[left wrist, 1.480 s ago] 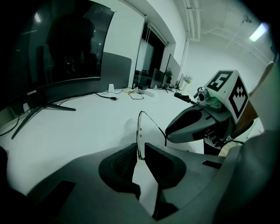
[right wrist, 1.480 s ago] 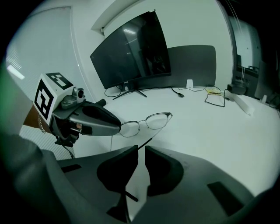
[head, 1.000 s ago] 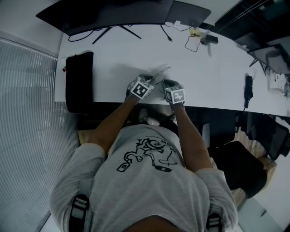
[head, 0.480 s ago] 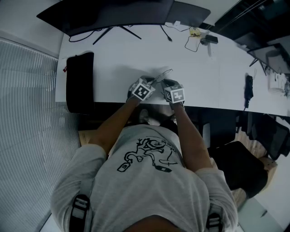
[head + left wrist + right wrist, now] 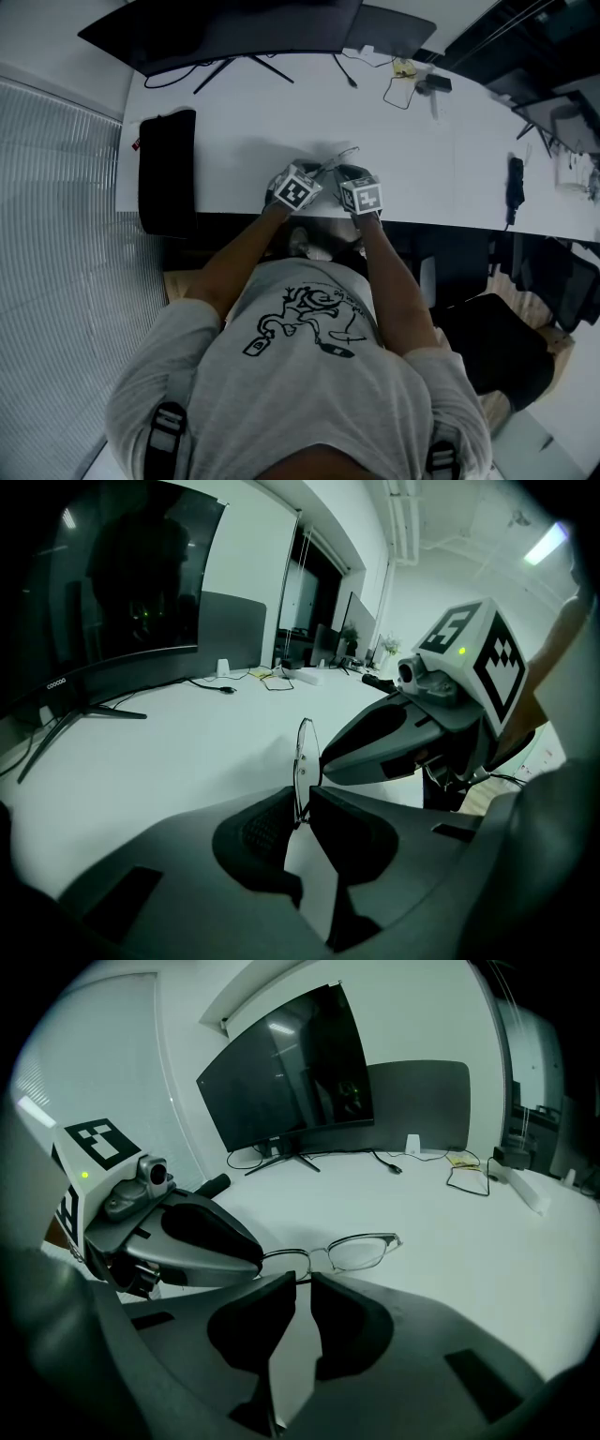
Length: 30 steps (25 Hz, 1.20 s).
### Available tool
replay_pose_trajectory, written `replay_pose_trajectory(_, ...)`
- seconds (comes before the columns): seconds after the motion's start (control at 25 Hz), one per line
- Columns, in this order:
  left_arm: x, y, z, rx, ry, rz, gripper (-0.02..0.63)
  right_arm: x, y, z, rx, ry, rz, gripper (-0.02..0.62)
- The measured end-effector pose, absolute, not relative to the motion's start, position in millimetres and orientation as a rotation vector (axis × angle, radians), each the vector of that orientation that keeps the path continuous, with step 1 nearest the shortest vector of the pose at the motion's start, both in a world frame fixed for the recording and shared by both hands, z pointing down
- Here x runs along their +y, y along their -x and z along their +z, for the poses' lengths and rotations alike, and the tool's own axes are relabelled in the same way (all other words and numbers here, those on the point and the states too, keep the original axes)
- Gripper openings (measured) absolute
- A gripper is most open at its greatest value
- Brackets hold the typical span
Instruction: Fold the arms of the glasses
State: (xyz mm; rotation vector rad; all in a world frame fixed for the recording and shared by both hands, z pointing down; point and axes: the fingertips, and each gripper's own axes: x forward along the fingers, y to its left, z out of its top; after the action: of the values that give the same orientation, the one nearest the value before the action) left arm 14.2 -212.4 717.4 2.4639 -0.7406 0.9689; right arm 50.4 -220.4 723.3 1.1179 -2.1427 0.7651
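Thin metal-rimmed glasses hang just above the white table near its front edge. In the left gripper view they stand edge-on, and my left gripper is shut on the frame at one lens. From the right gripper view both lenses show, and a thin arm of the glasses runs back between the pads of my right gripper, which is shut on it. Seen from the head view, the left gripper and the right gripper sit close together at the glasses.
A large dark monitor stands at the back of the table. A black case lies at the table's left end. Cables and small items lie at the back right, and a black object at the far right.
My left gripper has edged slightly to the right, toward the right gripper, with the glasses. The right gripper has stayed still.
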Motion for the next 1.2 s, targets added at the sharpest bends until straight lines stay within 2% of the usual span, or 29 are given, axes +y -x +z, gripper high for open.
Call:
replay_pose_trajectory(0.36, -226.1, -4.3, 717.4, -0.803, -2.467, 0.986, 0.052, -212.9, -54.0, 722.1, -2.162, -1.123, 0.784, 0.072)
replay_pose_trajectory(0.56, -231.4, -2.2, 717.6, -0.824, -2.476, 0.993, 0.049, -206.9, -51.0, 718.3, -2.212, -1.116, 0.787, 0.103)
replay_pose_trajectory(1.04, -232.6, -3.2, 717.1, -0.85, -2.496, 1.009, 0.048, -174.3, -25.1, 717.5, -2.329, -0.978, 0.791, 0.276)
replay_pose_trajectory(1.2, -230.5, -3.2, 716.5, -0.845, -2.49, 1.021, 0.046, -163.7, -19.7, 723.7, -2.301, -0.933, 0.745, 0.299)
